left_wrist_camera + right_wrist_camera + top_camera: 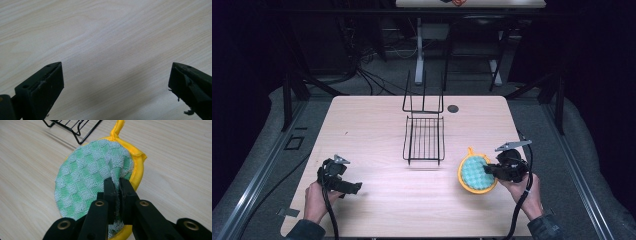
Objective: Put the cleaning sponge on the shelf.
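A round pot holder (475, 174) (87, 180), green-checked with a yellow rim and a yellow loop, lies at the table's front right. My right gripper (490, 171) (116, 182) is shut on its green fabric near the edge, and the cloth bunches up between the jaws. A hand holds that gripper from the lower right. My left gripper (354, 189) (116, 82) rests at the front left, held by the other hand. Its jaws stand wide open over bare wood with nothing between them.
A black wire rack (424, 135) (72, 126) stands in the middle of the light wooden table (377, 120), just left of and beyond the pot holder. A small dark disc (453, 108) sits near the far edge. Cables trail from both grippers toward the front.
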{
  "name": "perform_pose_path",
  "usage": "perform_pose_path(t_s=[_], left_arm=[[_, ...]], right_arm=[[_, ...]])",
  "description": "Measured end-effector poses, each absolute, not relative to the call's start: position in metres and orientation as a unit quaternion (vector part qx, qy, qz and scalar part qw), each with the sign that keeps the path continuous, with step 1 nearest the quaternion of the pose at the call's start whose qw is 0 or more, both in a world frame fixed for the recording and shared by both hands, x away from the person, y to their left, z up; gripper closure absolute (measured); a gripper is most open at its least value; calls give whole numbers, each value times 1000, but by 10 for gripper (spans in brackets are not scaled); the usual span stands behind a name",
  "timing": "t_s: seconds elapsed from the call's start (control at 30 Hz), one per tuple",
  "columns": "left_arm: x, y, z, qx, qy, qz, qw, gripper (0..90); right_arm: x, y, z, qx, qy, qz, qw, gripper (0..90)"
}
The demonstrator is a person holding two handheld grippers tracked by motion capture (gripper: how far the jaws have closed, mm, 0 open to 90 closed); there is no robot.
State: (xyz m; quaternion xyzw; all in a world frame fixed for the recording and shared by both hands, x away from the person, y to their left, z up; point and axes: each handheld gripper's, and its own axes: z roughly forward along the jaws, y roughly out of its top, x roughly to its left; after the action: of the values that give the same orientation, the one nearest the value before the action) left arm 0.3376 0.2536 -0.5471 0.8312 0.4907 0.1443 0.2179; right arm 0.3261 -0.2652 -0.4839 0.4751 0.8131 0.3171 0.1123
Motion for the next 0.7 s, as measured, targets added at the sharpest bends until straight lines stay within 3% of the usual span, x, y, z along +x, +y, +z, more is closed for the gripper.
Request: perform_pose_path(t_s=[0.7], left_arm=[[337, 253, -547, 832, 489, 146, 218, 0]], right_arm=[[327, -260, -473, 464, 813, 330, 122, 862]])
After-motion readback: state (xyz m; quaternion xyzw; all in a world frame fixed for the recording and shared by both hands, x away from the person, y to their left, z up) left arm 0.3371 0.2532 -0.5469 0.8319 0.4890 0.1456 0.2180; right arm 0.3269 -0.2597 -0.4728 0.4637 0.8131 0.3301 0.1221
